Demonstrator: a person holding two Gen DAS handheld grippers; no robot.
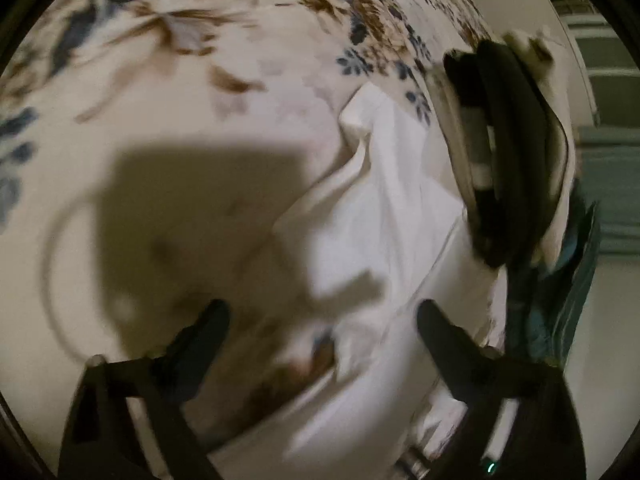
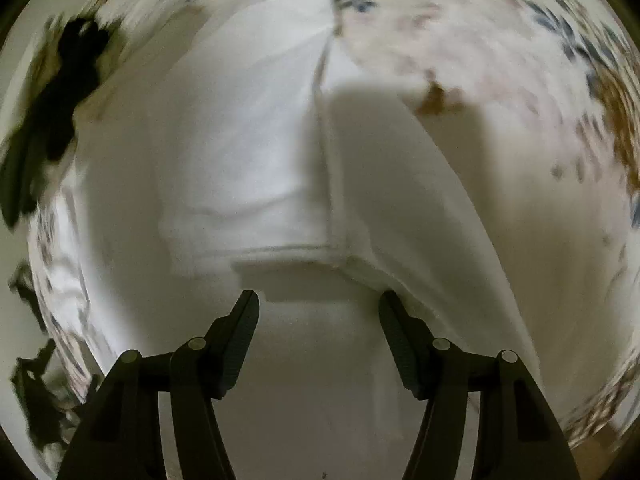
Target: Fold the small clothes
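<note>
A white garment [image 1: 384,216] lies rumpled on a cream bed sheet with blue and brown flowers [image 1: 168,52]. In the left wrist view my left gripper [image 1: 322,312] is open above the garment's near edge, holding nothing. In the right wrist view the same white garment [image 2: 248,152] fills the middle, with a hemmed edge [image 2: 288,252] just ahead of the fingers. My right gripper [image 2: 318,300] is open over the cloth, and its right finger [image 2: 396,320] is close to a fold. Both views are blurred.
A pile of dark and cream clothes [image 1: 508,148] lies at the right of the left wrist view, with a teal item [image 1: 560,300] below it. Dark clothing [image 2: 60,92] sits at the left of the right wrist view. The floral sheet [image 2: 500,60] spreads around.
</note>
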